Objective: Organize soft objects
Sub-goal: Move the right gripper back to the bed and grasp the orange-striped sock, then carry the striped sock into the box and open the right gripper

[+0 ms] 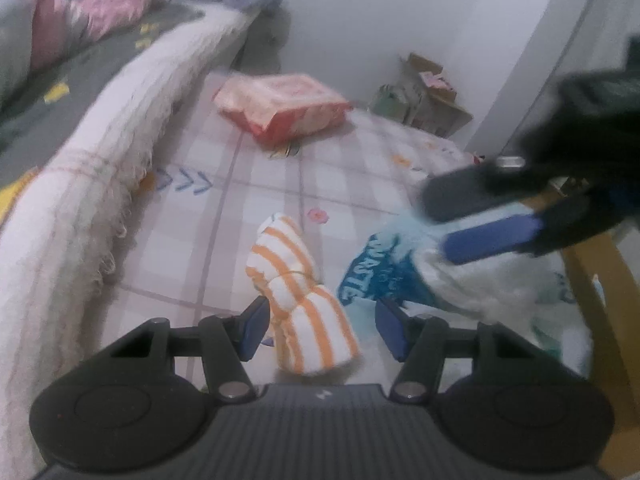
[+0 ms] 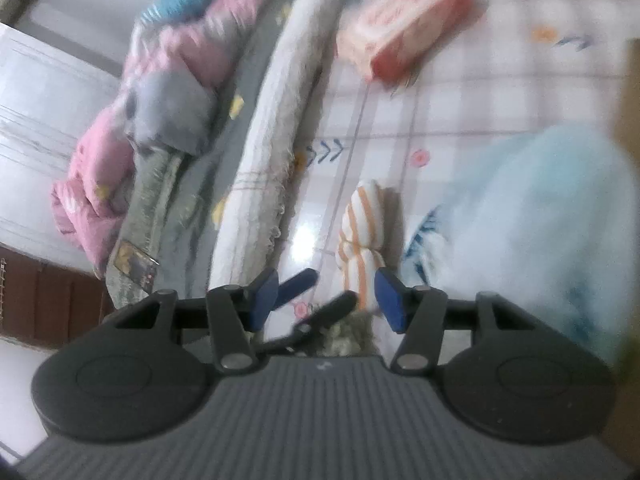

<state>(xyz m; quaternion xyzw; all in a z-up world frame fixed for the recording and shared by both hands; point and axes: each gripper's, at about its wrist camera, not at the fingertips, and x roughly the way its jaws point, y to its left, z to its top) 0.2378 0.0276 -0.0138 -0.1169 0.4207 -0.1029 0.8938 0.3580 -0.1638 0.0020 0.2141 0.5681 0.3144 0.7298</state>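
Checked pink bedsheet [image 1: 248, 184] carries one orange-striped rolled cloth [image 1: 298, 300] between the parted pads of my left claw [image 1: 320, 322], unpressed. One blue-printed white towel [image 1: 472, 280] lies alongside it; my right claw [image 1: 468, 216] could drag it.

From the right wrist, my right claw [image 2: 326, 296] stands released and empty above both.

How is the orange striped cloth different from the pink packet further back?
The striped cloth is white with orange stripes, and rolled and bunched; the pink packet is a flat, boxy block. The cloth lies between the left gripper fingers; the packet lies apart, farther away. Both rest on the checked sheet.
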